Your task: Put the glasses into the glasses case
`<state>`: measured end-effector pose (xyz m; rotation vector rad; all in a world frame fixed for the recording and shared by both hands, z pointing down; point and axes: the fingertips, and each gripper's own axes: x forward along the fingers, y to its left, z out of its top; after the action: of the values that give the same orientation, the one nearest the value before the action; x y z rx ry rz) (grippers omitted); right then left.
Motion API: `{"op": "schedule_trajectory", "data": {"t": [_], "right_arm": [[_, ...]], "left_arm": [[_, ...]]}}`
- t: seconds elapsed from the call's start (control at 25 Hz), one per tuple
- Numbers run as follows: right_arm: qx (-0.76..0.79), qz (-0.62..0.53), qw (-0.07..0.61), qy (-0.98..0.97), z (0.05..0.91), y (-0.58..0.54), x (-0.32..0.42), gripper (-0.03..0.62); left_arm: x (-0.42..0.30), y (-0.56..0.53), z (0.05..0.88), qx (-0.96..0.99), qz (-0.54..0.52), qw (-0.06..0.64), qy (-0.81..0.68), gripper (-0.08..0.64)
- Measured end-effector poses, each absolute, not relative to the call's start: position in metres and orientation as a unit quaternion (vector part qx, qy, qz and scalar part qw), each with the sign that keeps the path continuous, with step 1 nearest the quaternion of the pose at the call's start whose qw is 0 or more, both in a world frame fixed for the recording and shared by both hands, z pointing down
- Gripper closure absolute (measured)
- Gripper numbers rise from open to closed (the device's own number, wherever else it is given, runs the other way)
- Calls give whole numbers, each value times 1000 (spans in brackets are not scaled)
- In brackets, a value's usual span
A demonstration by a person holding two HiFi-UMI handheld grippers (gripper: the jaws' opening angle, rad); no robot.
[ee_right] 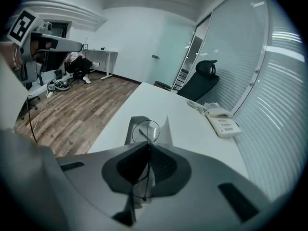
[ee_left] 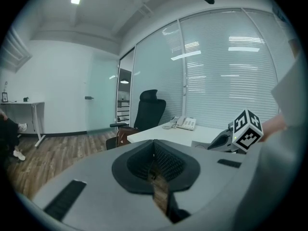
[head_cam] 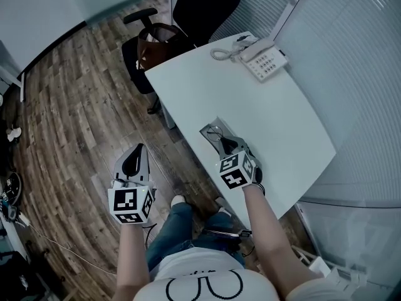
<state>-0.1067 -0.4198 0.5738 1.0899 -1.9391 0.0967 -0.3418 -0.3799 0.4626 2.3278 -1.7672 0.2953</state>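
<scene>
The thin-rimmed glasses hang from my right gripper, which is shut on them just above the white table. In the right gripper view one round lens sticks out past the shut jaws, over the open grey glasses case lying on the table; a second lens shows low between the jaws. The case lies near the table's front edge. My left gripper is off the table's left side, over the wooden floor, shut with nothing in it.
A white desk phone sits at the table's far end. A black office chair with a brown bag stands beyond the far corner. A blinds-covered glass wall runs along the right. The person's legs are at the near edge.
</scene>
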Motion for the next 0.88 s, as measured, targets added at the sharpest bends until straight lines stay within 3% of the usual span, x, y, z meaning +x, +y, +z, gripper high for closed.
{"op": "schedule_trajectory", "data": {"t": [0.28,0.4,0.48,0.88], "right_arm": [[438,42,441,-782,575,-418,-113,565],[433,52,424,-794,570,-415,-120,466],[440,53,412,-796,561,-414,-121,455],[499,49,286,-817,471,-385,-101,466]], "left_arm": [[-346,-382,467,793,101,103,-591,543],[-347,-385,464,798,96,101,-586,543],[-347,-386,461,802,93,98,-582,543],[-328,-367,416,807,53,65,-585,543]]}}
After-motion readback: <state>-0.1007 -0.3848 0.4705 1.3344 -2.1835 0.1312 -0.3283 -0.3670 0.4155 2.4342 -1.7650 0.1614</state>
